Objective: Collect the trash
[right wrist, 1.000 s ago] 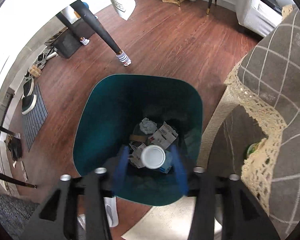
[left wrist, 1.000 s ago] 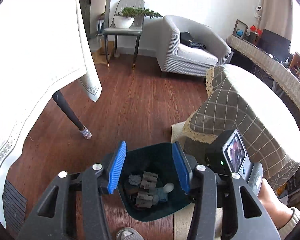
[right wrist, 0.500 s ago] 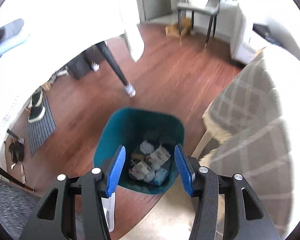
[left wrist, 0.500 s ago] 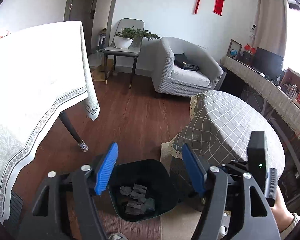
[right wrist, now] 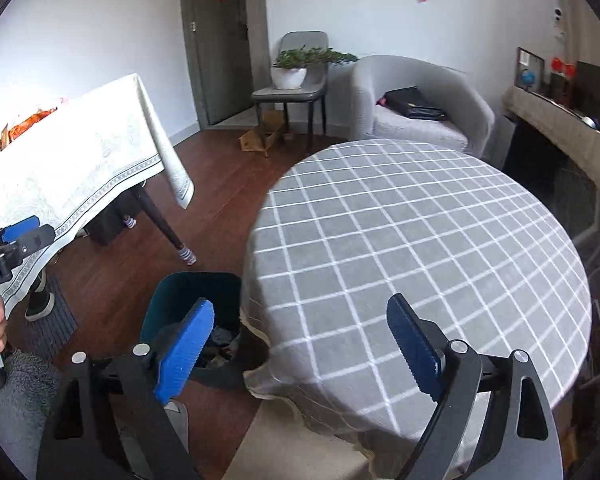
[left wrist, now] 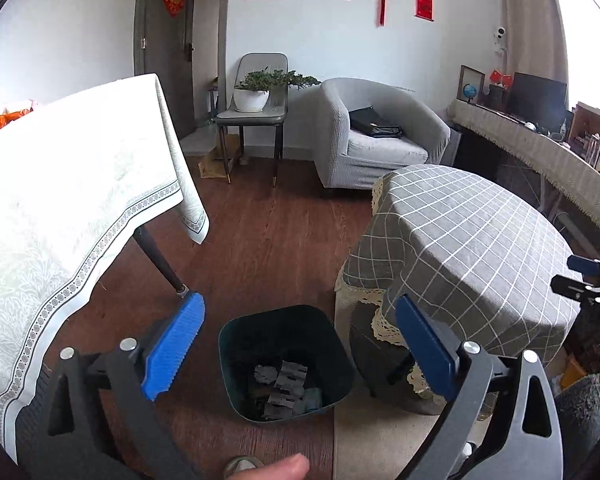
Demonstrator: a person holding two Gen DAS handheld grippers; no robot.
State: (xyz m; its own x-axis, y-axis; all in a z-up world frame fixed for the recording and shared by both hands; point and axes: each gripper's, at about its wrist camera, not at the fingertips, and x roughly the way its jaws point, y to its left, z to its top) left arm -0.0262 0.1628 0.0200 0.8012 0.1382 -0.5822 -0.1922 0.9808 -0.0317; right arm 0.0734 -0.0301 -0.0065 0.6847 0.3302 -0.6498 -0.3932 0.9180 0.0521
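A dark teal trash bin [left wrist: 260, 332] stands on the wood floor beside the round table, with crumpled paper and cartons [left wrist: 286, 388] in its bottom. It also shows in the right wrist view [right wrist: 188, 288], partly behind a blue finger. My left gripper [left wrist: 300, 344] is open and empty, held high above the bin. My right gripper [right wrist: 300, 344] is open and empty, held above the edge of the round table with the grey checked cloth [right wrist: 420, 240]. Nothing lies on that cloth in view.
A table with a white cloth [left wrist: 60, 208] stands at the left, its dark leg [left wrist: 160, 260] near the bin. A grey armchair [left wrist: 372, 136] and a chair with a potted plant [left wrist: 256, 100] stand at the back. A long sideboard [left wrist: 540, 152] runs along the right.
Both grippers have risen from just over the bin and tilted up toward the room. The right one swung right over the round table. Both jaws have opened wider. The trash stayed in the bin.
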